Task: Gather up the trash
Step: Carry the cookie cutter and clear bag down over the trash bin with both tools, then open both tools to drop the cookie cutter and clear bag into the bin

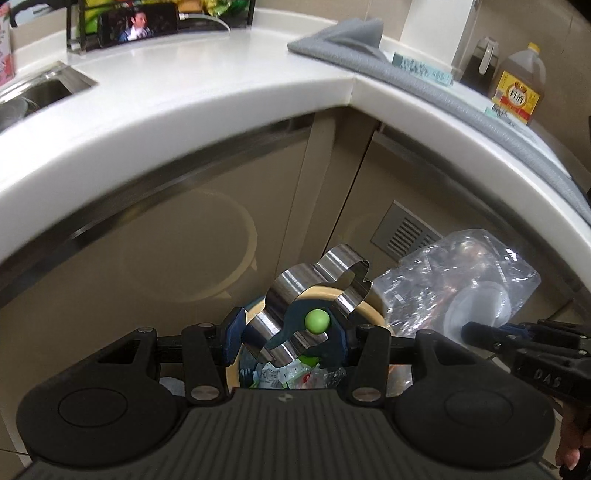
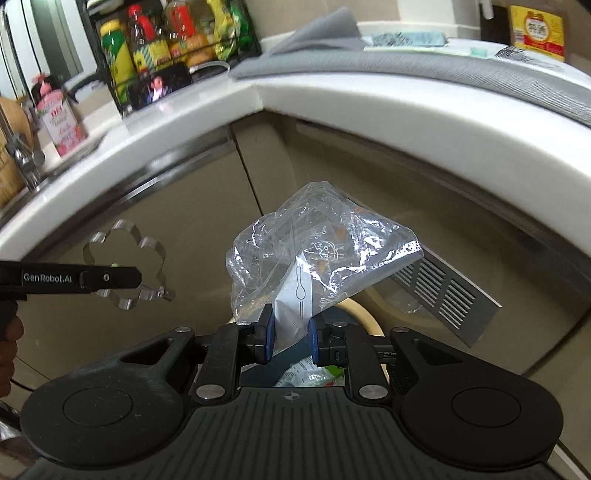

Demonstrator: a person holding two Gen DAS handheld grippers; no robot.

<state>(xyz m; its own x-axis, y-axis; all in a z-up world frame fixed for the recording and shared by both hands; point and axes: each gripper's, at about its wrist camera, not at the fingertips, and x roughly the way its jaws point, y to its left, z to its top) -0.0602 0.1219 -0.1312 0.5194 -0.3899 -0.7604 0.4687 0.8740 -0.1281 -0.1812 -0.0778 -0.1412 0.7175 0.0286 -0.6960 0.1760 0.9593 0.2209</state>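
My left gripper [image 1: 286,334] is shut on a shiny flower-shaped metal ring mould [image 1: 314,291] with a green knob [image 1: 317,320], held above a round trash bin [image 1: 365,314] with a tan rim and wrappers inside. My right gripper [image 2: 290,332] is shut on a crumpled clear plastic bag [image 2: 321,254] with a white slip inside, held over the same bin [image 2: 364,314]. In the right wrist view the left gripper [image 2: 140,280] and the mould [image 2: 125,258] are at the left. In the left wrist view the bag [image 1: 461,288] and the right gripper [image 1: 480,332] are at the right.
A white counter edge [image 1: 221,122] curves above beige cabinet doors [image 1: 166,258] with a metal vent grille [image 2: 443,291]. On the counter are a sink [image 1: 37,92], a rack of bottles [image 2: 166,48], a phone playing video [image 1: 136,26], a grey mat [image 1: 369,48] and a yellow-labelled bottle [image 1: 517,88].
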